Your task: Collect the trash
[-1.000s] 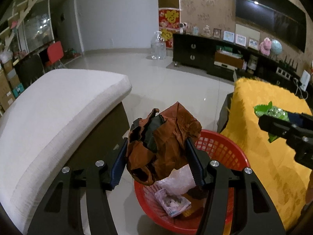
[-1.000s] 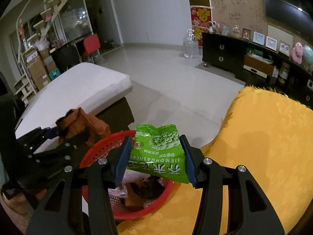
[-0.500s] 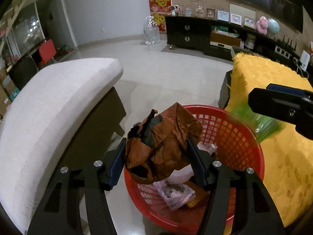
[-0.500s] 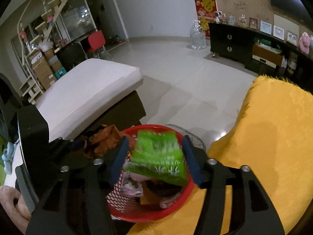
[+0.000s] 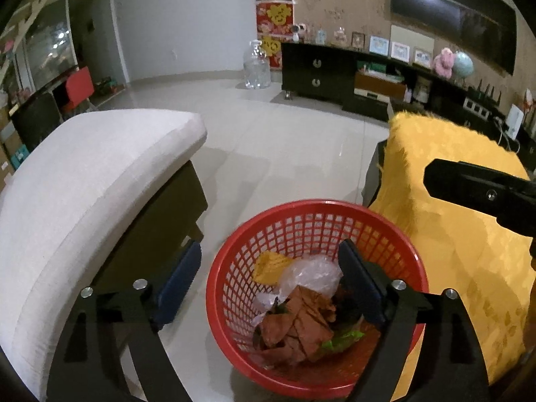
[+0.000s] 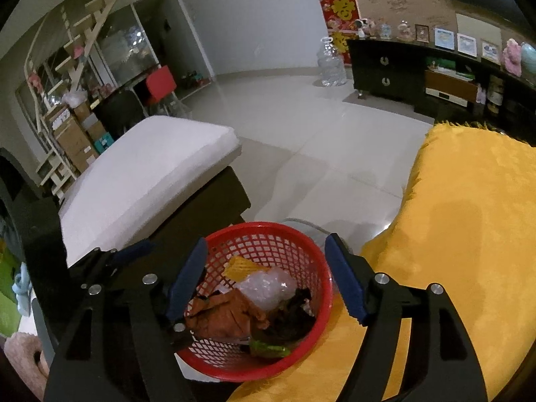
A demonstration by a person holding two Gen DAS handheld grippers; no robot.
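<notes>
A red lattice-walled basket [image 5: 311, 221] is seen, holding a brown wrapper [image 5: 301, 318] (crumpled) and a green packet [image 5: 341, 338]; a yellow cover [image 6: 469, 234] is patterned tone-on-tone.

Made out large gold Chinese characters on the red paper wall hanging [image 6: 338, 16], too blurred to read. Found no other legible text.

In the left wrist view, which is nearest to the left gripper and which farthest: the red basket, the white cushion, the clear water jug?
1. red basket, directly under the left gripper.
2. white cushion, to the left.
3. clear water jug, far across the floor by the wall.
</notes>
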